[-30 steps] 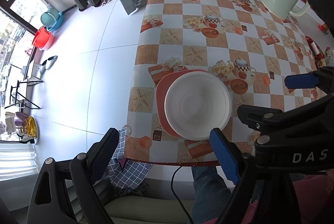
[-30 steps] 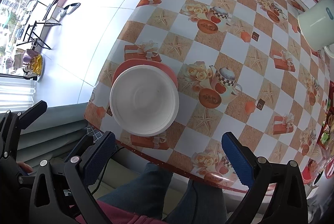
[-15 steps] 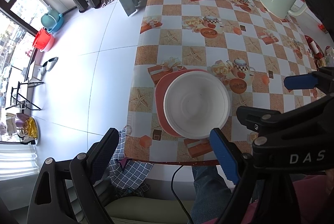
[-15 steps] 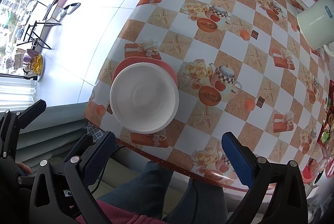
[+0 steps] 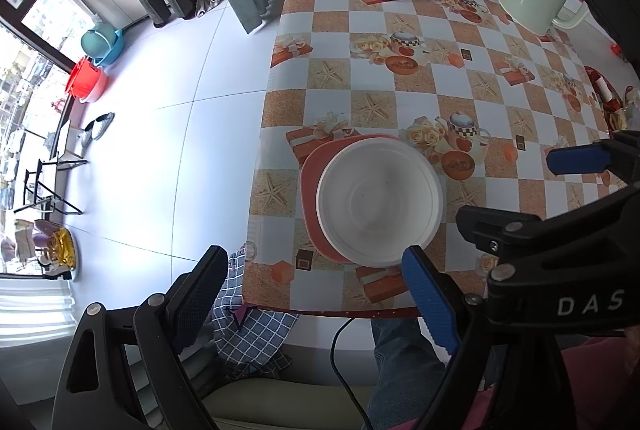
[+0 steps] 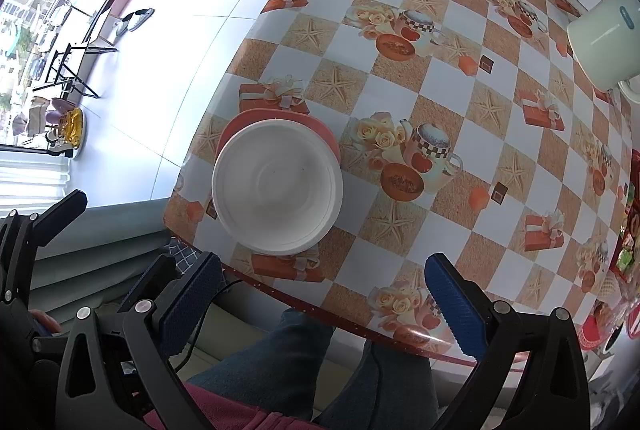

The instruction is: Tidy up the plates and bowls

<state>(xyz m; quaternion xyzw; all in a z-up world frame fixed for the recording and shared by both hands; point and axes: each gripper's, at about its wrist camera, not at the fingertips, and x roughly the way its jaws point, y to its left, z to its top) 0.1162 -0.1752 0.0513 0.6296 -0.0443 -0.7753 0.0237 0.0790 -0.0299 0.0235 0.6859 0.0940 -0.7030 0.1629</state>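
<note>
White bowl (image 5: 380, 201) on pink plate (image 5: 310, 177) (near table edge (image 5: 332, 312)).

**White bowl stacked on red plate**

A wide white bowl (image 5: 379, 203) sits upright and empty on a flat salmon-red plate (image 5: 310, 175). The bowl covers most of the plate, whose rim shows along one side. Both rest near the desk's (image 5: 400, 101) front edge, close to its corner, on the checkered cloth.
</note>
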